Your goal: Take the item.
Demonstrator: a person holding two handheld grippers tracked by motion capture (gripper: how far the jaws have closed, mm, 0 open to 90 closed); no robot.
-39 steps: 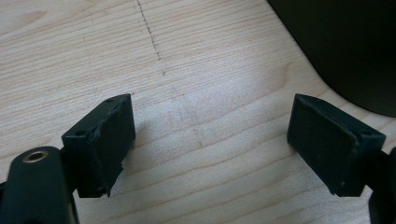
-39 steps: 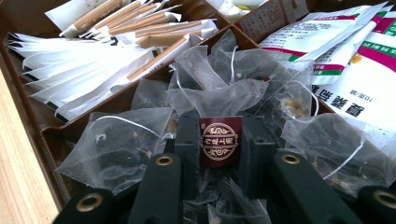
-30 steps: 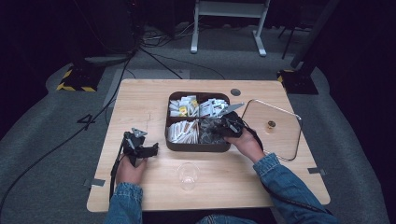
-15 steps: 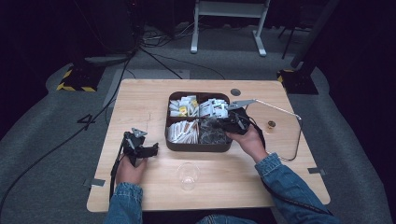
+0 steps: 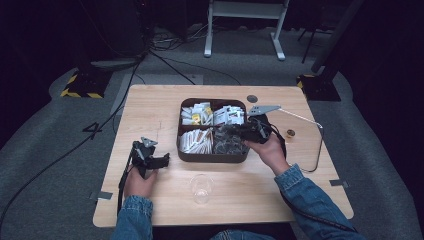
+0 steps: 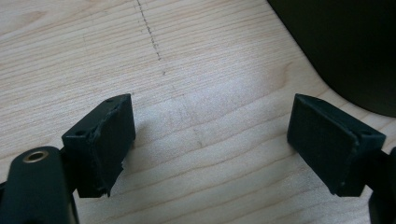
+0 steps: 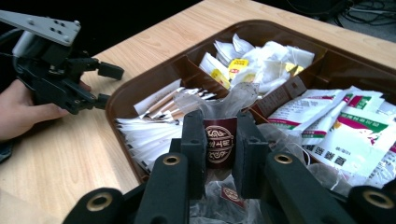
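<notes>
Since the earlier frame, right gripper (image 7: 219, 154) has edged left over the dark brown compartmented tray (image 5: 212, 156), jaws clamped on a clear maroon-labelled tea-bag sachet (image 7: 220, 142) in the near-right compartment, its long axis upright between them. Left gripper (image 6: 210, 149) rests wide open and empty on the wooden counter (image 5: 160, 110), left of the tray; a clear glass cup (image 5: 201, 187) by the near edge sits between the hands.

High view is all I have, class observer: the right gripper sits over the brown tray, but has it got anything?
Observer: Yes. The right gripper is shut on a clear tea bag with a dark red label.
Operator: Which tray compartment is it over?
Observer: The one with more clear tea bags; white sachets lie in the next one.
Operator: And the left gripper?
Observer: Open, with nothing but bare wooden table between its jaws, the tray's dark corner beside it.
</notes>
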